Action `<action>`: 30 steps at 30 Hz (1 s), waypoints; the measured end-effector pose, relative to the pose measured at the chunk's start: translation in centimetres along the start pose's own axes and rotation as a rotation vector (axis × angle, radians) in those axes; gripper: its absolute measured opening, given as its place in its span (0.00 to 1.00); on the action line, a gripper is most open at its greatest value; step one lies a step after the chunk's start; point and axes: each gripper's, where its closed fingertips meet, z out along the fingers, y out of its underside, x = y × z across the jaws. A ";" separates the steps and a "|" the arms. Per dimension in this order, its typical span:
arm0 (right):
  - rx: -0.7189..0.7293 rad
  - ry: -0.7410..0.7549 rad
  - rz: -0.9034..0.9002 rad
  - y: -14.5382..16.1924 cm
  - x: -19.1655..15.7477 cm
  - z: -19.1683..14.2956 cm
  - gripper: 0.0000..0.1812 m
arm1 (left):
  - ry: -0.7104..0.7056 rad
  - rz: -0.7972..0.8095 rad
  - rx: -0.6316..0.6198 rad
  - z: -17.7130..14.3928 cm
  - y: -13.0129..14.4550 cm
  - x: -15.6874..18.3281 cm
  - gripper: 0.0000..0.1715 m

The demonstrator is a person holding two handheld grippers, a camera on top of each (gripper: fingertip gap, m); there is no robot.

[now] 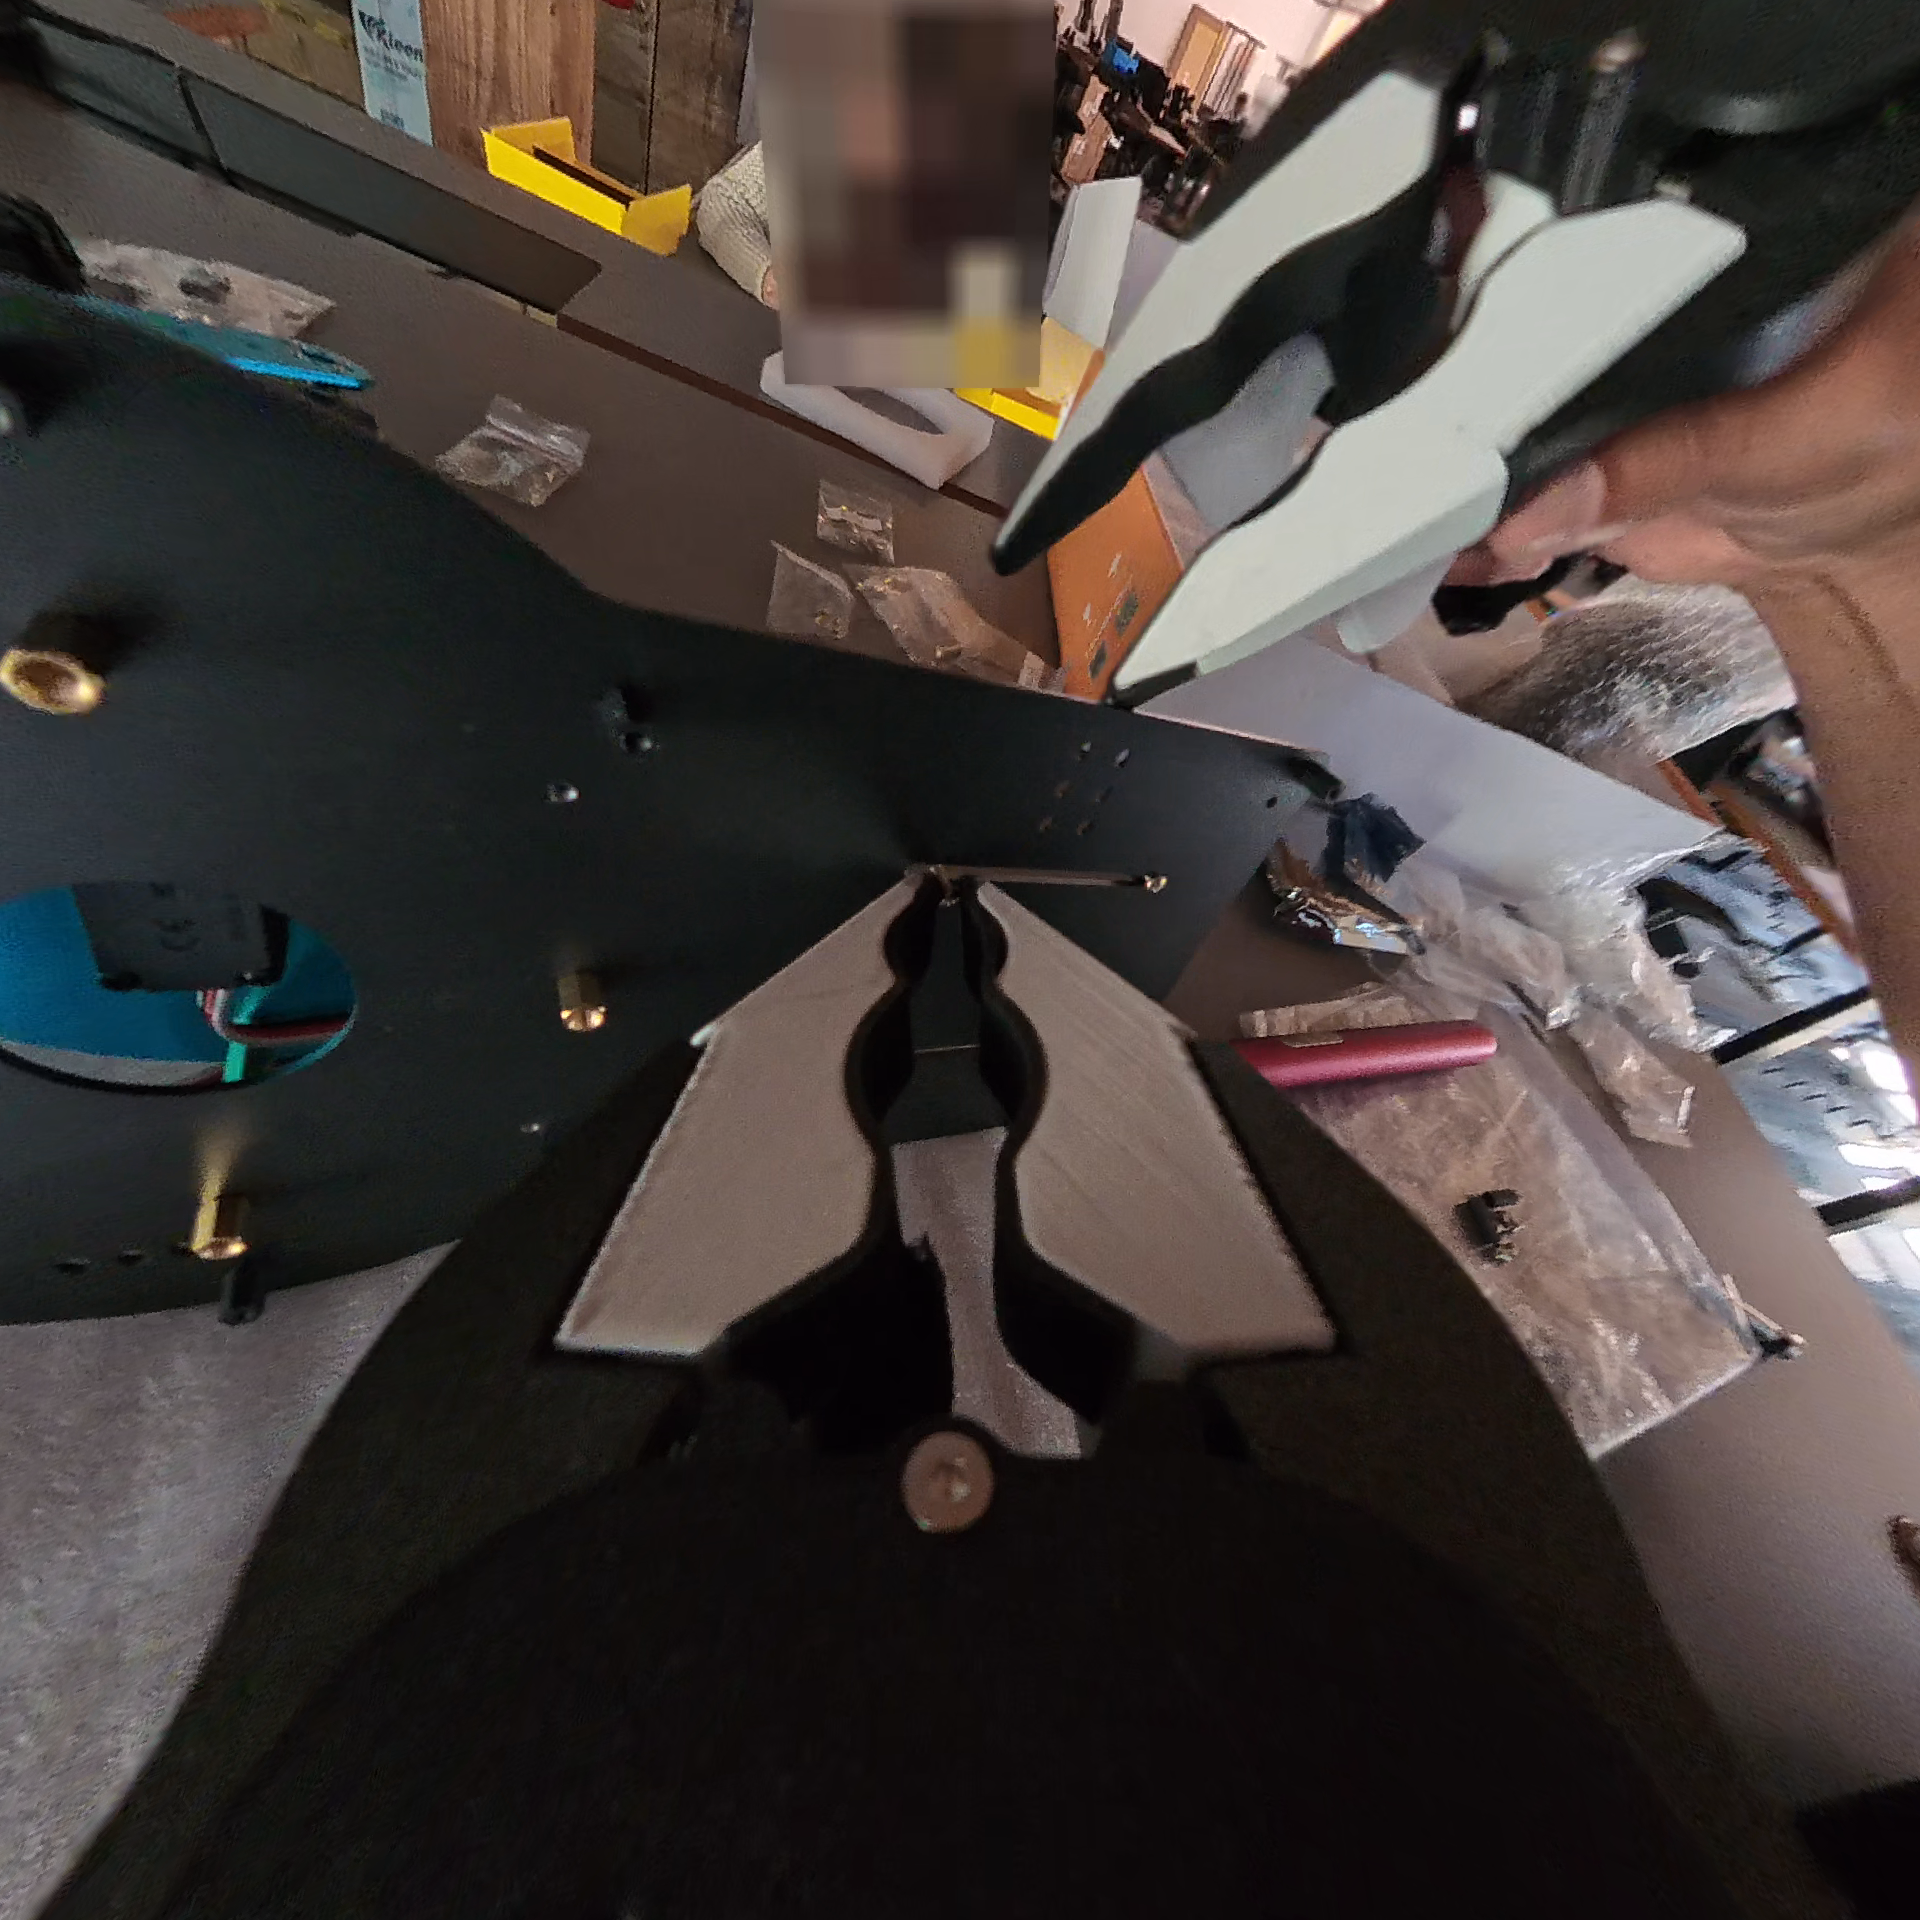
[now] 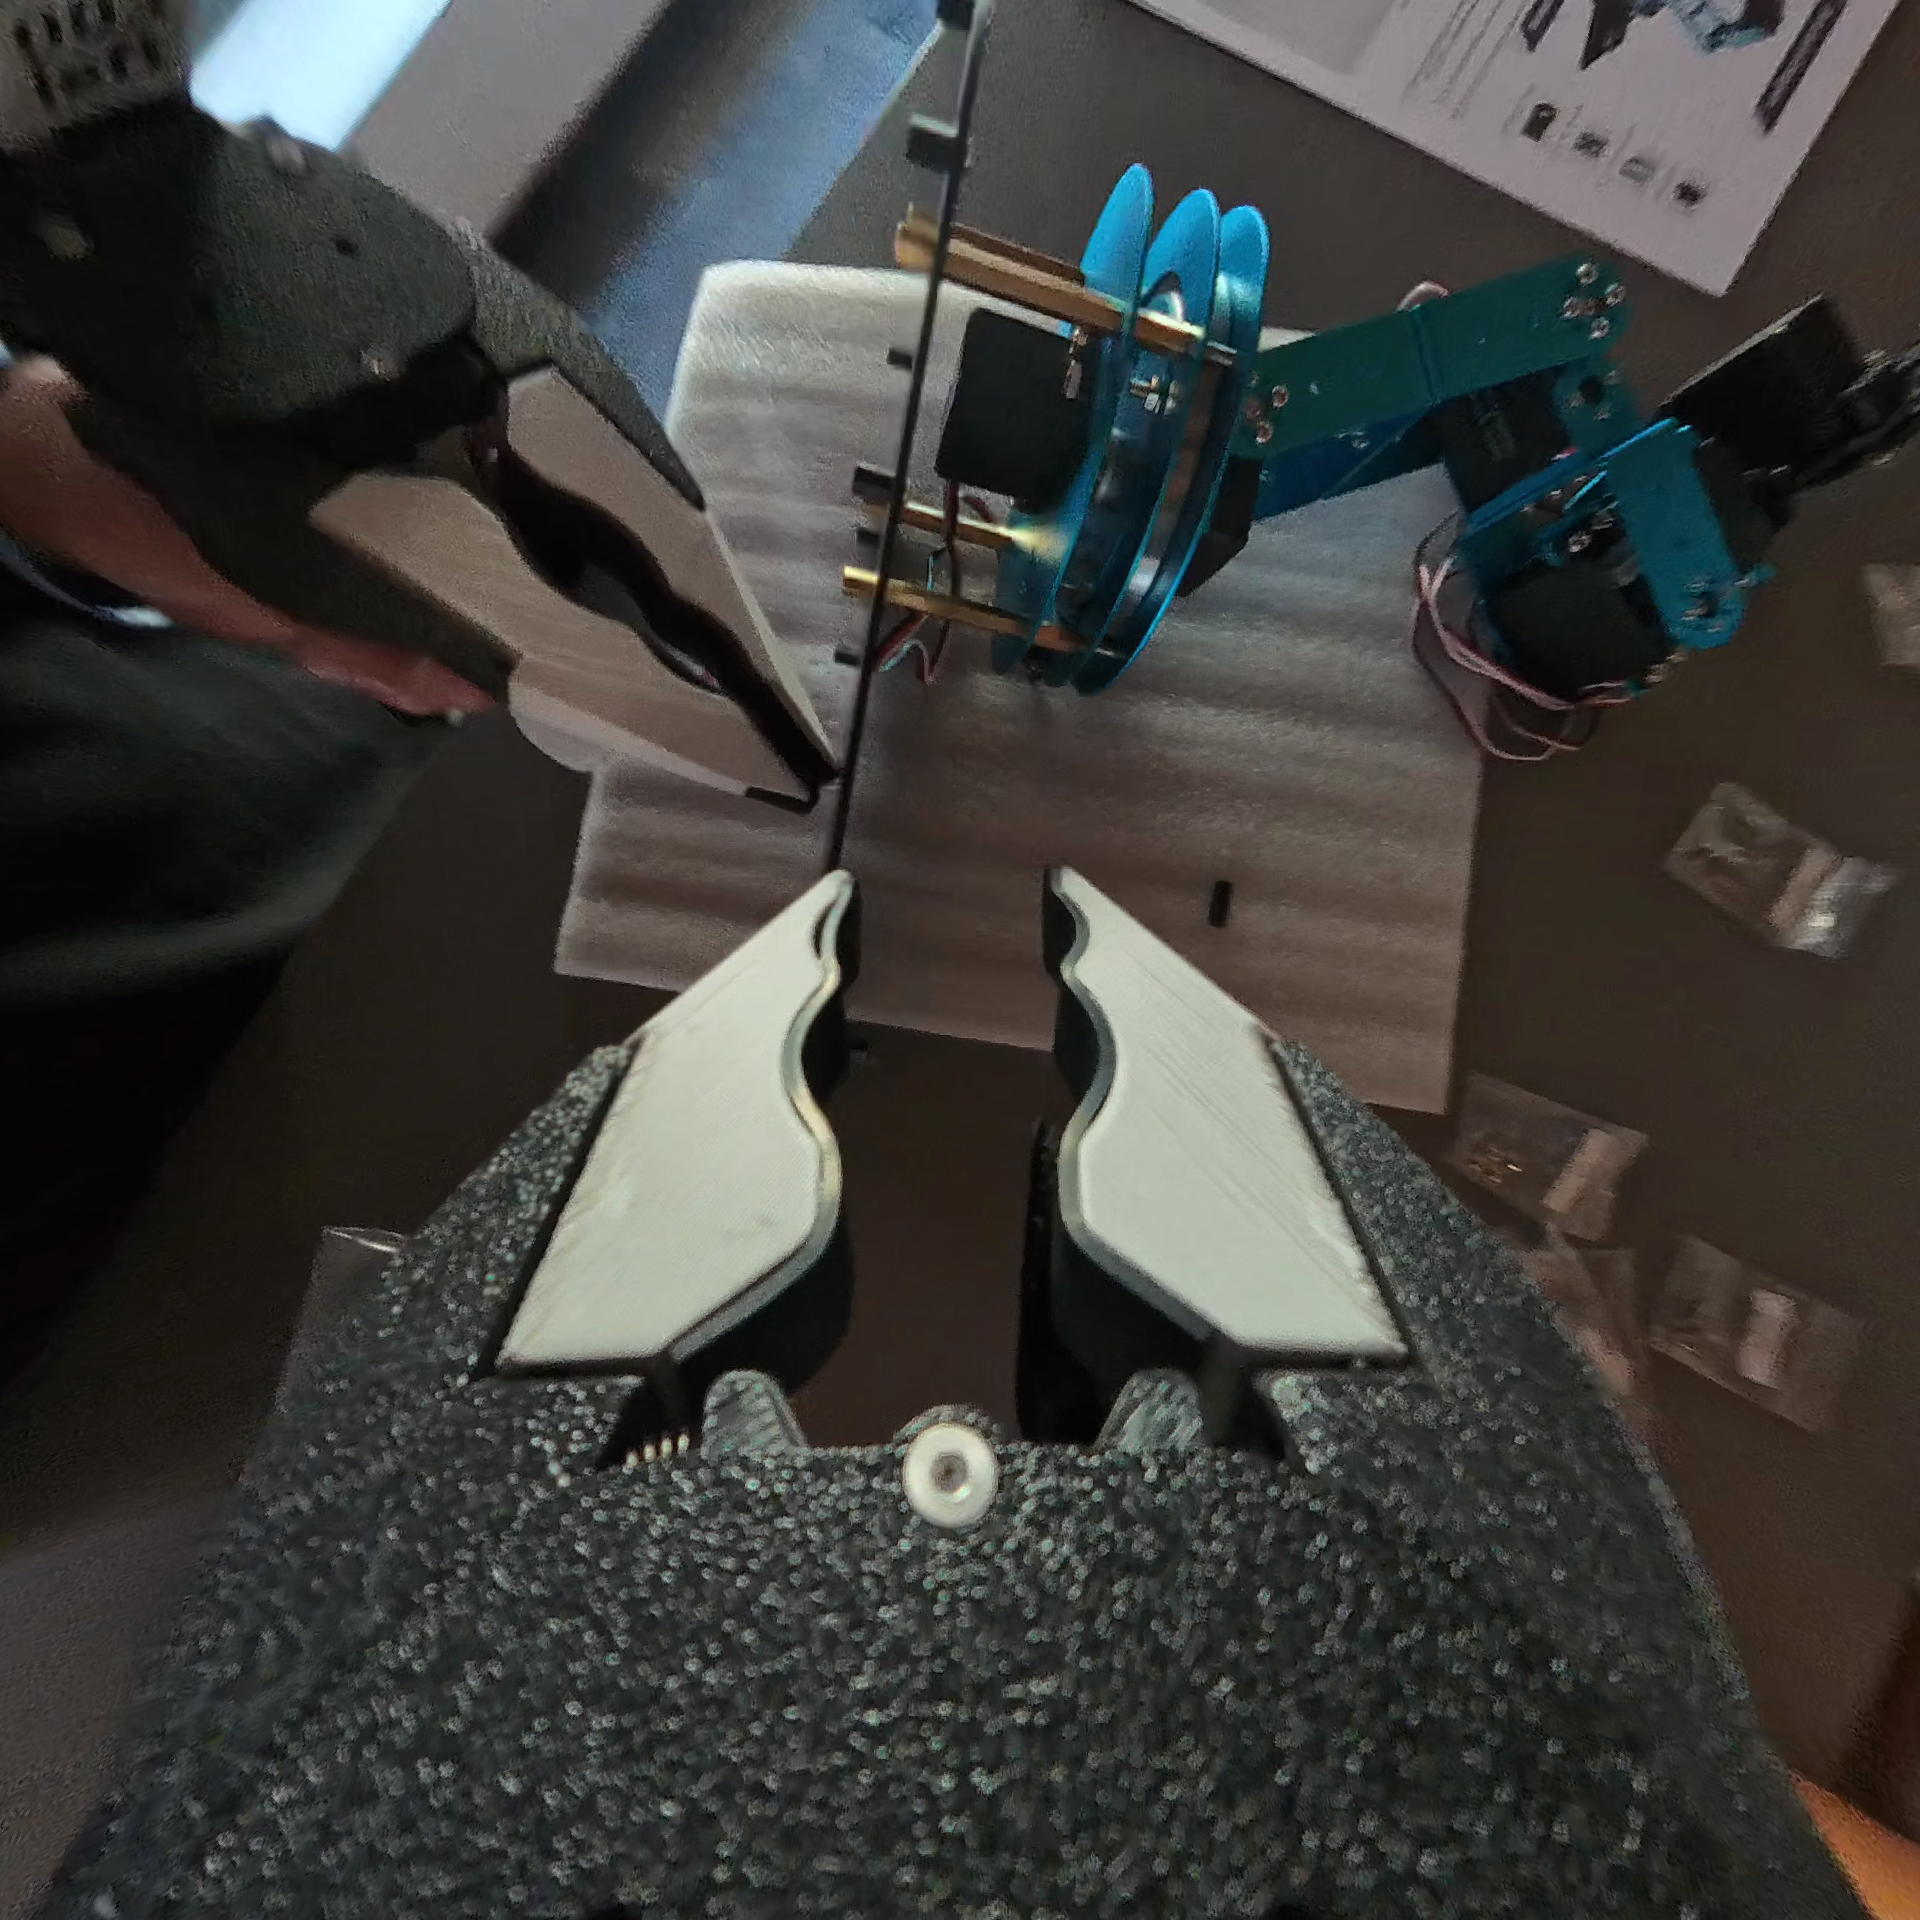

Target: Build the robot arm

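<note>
My left gripper (image 1: 948, 891) is shut on a thin metal rod (image 1: 1049, 881), which lies across a black plate (image 1: 416, 727) with brass standoffs (image 1: 582, 1003). In the right wrist view the plate (image 2: 914, 416) stands edge-on on white foam (image 2: 1143, 831). It is joined by standoffs to blue discs (image 2: 1164, 416) and a blue jointed arm (image 2: 1455, 353). There the left gripper (image 2: 816, 784) has its tips against the plate's side. My right gripper (image 2: 948, 883) is open and empty, its left fingertip just below the plate's near edge. It also shows in the left wrist view (image 1: 1060, 623), above the plate.
Small clear plastic bags (image 1: 514, 452) (image 2: 1777, 883) lie scattered on the dark table. A dark red cylinder (image 1: 1371, 1049) lies on clear wrapping at the right. A printed sheet (image 2: 1558, 104) lies beyond the blue arm. Yellow boxes (image 1: 582, 182) and a person sit at the table's far side. The tips of one gripper are about 5 cm away from the tips of the other.
</note>
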 end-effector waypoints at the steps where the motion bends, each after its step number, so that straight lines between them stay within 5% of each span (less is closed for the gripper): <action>1: -0.020 0.038 -0.040 0.0 -0.4 -0.1 0.17 | 0.012 -0.023 0.002 0.0 0.0 0.0 0.01; 4: -0.058 0.155 -0.145 -0.1 -1.4 -0.1 0.04 | 0.056 -0.097 0.008 -0.1 -0.1 0.0 0.01; 9: -0.038 0.250 -0.059 -0.4 -2.0 -0.8 0.21 | 0.124 -0.200 0.010 -0.1 -0.1 0.0 0.01; 19: -0.126 0.233 -0.066 0.1 -2.0 3.9 0.38 | 0.198 -0.316 0.013 -0.3 -0.4 -0.1 0.01; 30: -0.040 0.247 -0.055 0.0 -1.3 4.2 0.24 | 0.280 -0.420 0.016 -0.2 -0.4 0.0 0.02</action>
